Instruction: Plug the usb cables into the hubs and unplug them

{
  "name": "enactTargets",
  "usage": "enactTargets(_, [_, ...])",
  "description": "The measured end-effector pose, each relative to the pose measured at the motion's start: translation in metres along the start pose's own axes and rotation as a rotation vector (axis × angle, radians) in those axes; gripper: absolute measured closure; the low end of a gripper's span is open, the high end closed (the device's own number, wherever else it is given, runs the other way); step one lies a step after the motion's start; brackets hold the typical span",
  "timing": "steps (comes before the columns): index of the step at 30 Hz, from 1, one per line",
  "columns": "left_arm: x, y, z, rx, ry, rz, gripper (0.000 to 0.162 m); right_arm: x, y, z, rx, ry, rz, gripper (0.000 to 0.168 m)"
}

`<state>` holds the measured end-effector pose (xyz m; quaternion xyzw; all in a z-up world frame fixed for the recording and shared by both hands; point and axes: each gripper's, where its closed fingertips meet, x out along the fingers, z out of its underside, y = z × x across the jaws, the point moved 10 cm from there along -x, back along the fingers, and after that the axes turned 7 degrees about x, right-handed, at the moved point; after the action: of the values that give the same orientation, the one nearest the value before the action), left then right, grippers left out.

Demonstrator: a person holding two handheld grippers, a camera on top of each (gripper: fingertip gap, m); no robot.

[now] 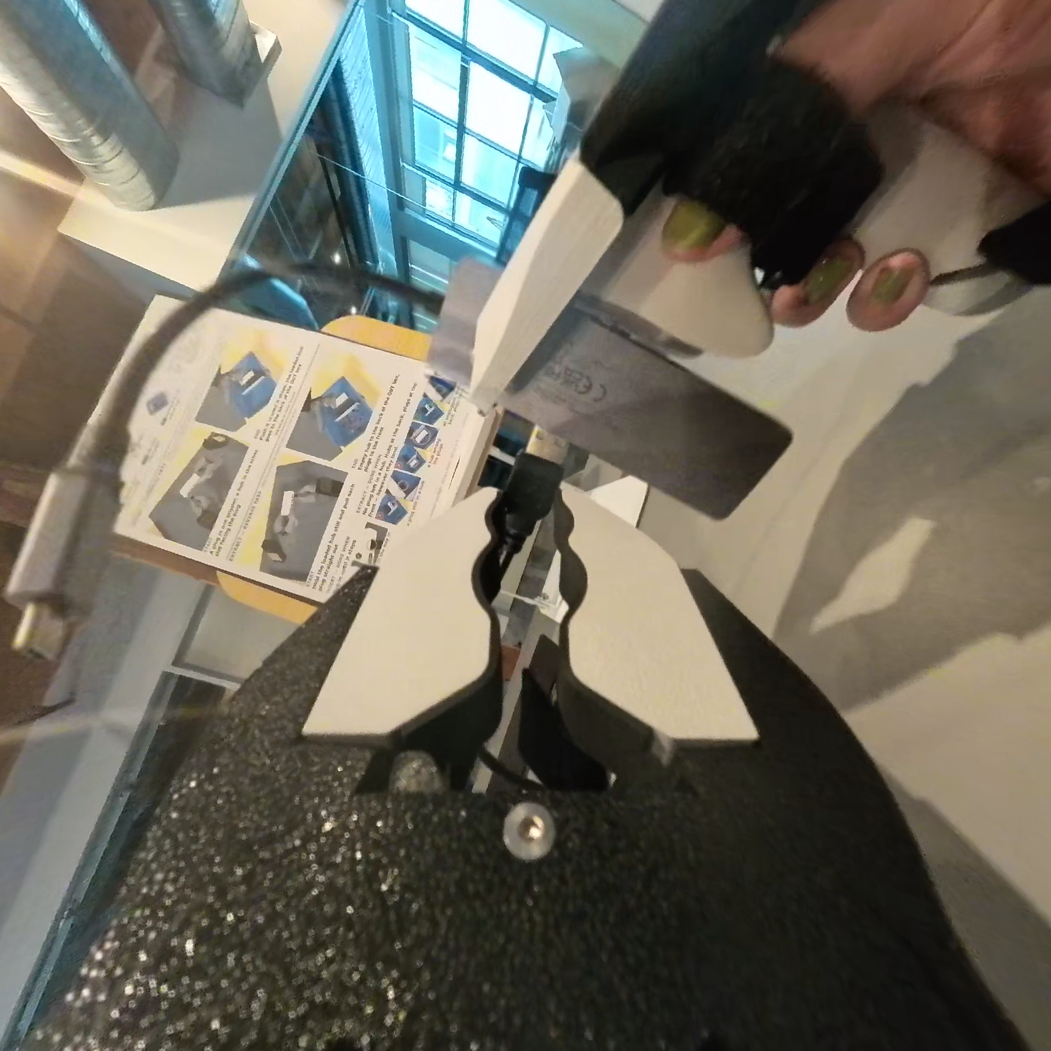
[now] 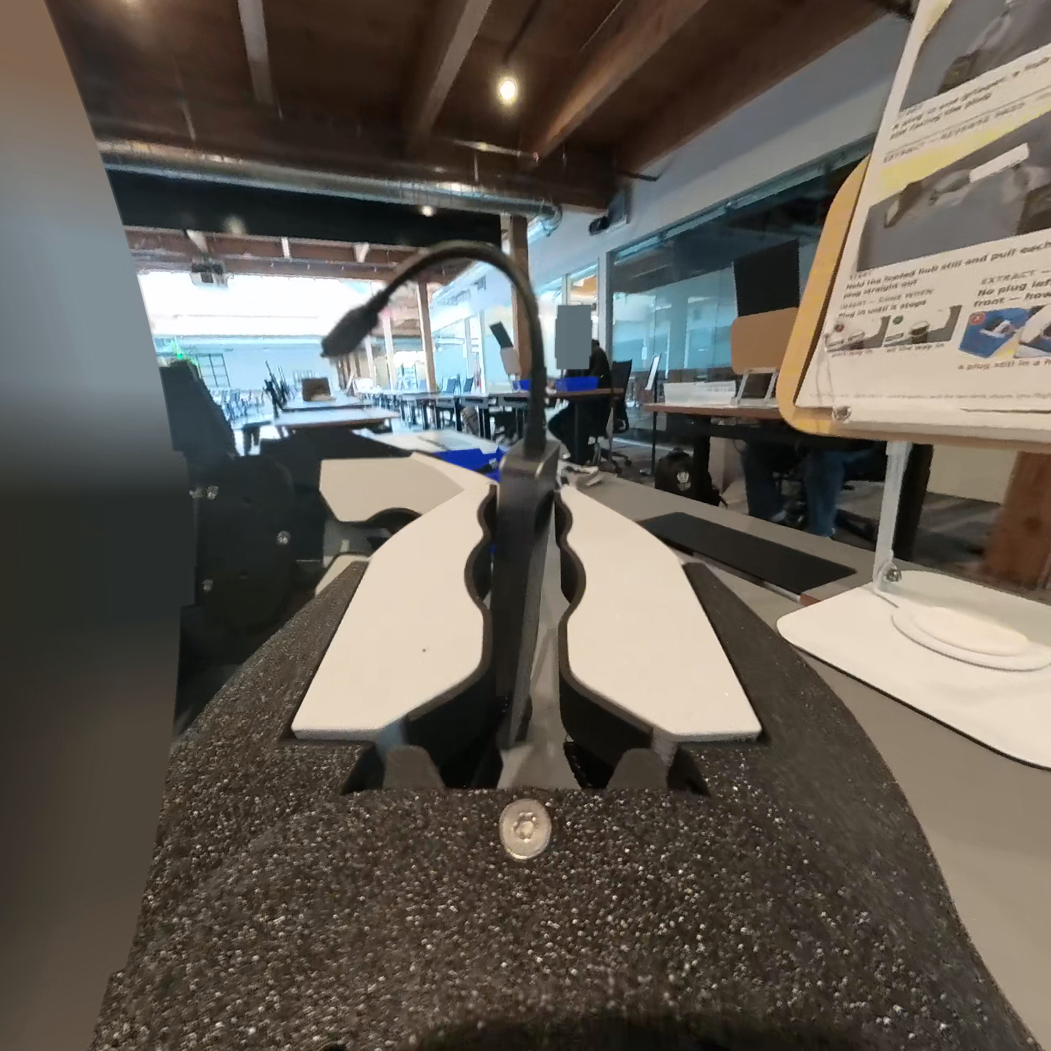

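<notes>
In the left wrist view, my left gripper (image 1: 526, 500) is shut on a black USB plug (image 1: 529, 483). The plug's metal tip (image 1: 549, 448) is bare and sits at the lower edge of the dark grey hub (image 1: 671, 432). I cannot tell whether it is in a port. A white finger (image 1: 546, 273) of the right gripper, held by a hand (image 1: 921, 102), clamps that hub from above. The hub's own cable ends in a grey connector (image 1: 51, 540) hanging at the left. In the right wrist view, my right gripper (image 2: 526, 495) is shut on the hub (image 2: 520, 597), seen edge-on. Its cable (image 2: 512, 296) arcs up and left.
A printed instruction sheet (image 2: 938, 227) stands on a white stand (image 2: 938, 654) at the right; it also shows in the left wrist view (image 1: 273, 455). A black pad (image 2: 745, 546) lies on the grey table. A blue bin (image 2: 472, 455) sits behind the grippers. Office desks stand farther back.
</notes>
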<state>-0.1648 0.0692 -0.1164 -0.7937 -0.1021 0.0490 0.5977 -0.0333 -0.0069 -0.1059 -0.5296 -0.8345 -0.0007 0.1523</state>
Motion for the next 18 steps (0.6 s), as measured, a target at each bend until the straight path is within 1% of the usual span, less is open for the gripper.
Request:
enactTargets(1, [0.0004,0.0,0.001,-0.002,-0.003,0.003,0.147,-0.0005,0.0005,-0.0004,-0.003,-0.019,0.006,0.15])
enactTargets(3, [0.0012,0.0013,0.0014,0.004,-0.007,0.006,0.147,-0.0014,0.0013,-0.0012,-0.007,-0.053,0.017,0.154])
enactTargets(9, [0.0024,0.0041,0.0019,0.025,-0.01,0.009,0.147,-0.0033,0.005,-0.0015,0.033,-0.125,0.023,0.156])
enactTargets(12, [0.0019,0.0048,0.0033,0.028,0.009,0.018,0.147,-0.0044,0.0058,0.0026,0.038,-0.089,0.006,0.156])
enactTargets(15, [-0.0006,0.0043,0.004,0.075,0.024,0.009,0.147,-0.0049,0.0054,0.006,0.041,-0.053,-0.009,0.156])
enactTargets(18, [-0.0024,0.0024,0.0034,0.067,0.035,0.0,0.147,-0.0046,0.0031,0.0082,0.04,0.0,-0.003,0.156])
